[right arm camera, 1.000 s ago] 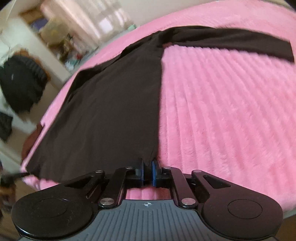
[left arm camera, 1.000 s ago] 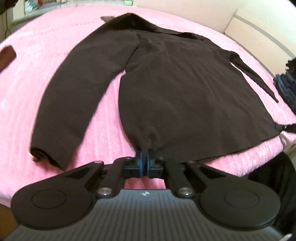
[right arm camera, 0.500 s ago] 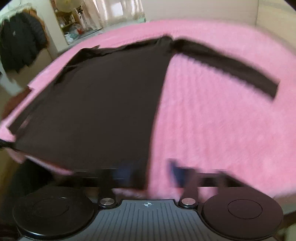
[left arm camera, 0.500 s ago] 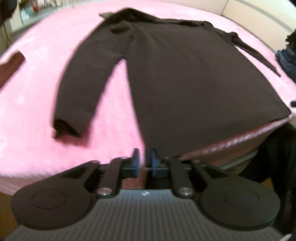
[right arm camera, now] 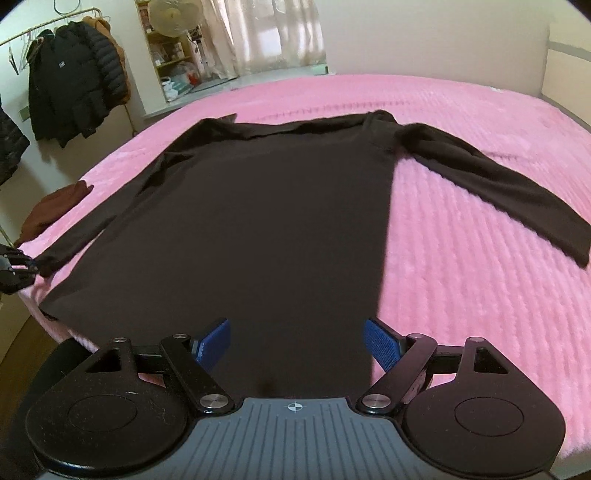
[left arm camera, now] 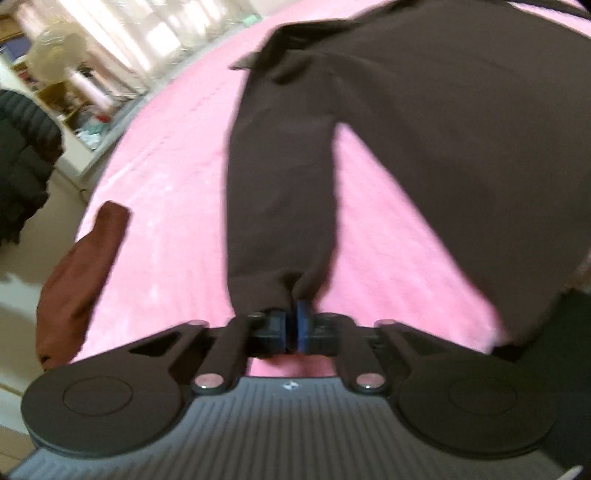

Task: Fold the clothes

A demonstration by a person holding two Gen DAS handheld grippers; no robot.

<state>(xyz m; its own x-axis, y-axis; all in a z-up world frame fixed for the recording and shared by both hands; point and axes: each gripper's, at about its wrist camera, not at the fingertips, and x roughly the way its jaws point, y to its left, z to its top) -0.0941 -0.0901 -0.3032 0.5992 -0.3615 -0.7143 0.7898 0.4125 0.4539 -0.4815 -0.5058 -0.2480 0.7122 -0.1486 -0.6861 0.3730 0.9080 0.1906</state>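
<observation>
Your left tongs [left arm camera: 290, 326] pinch the sweater [right arm camera: 258, 221] sleeve cuff [left arm camera: 280, 284]; your right tongs [right arm camera: 297, 345] just opened, empty. It's soft and floppy, so grab the edges.

Soft daylight comes from the curtained window [right arm camera: 275, 35] at the back of the room, which is washed out to near white in both views. The right wrist view is sharp and evenly lit; the dark sweater [right arm camera: 258, 229] reads almost black, with little fold detail, against the bright pink bedspread [right arm camera: 461, 258]. The left wrist view is smeared by motion blur, so edges of the sleeve [left arm camera: 280, 192] look soft, perhaps slightly doubled. Fisheye distortion bows the bed's edges, and the corners darken.
</observation>
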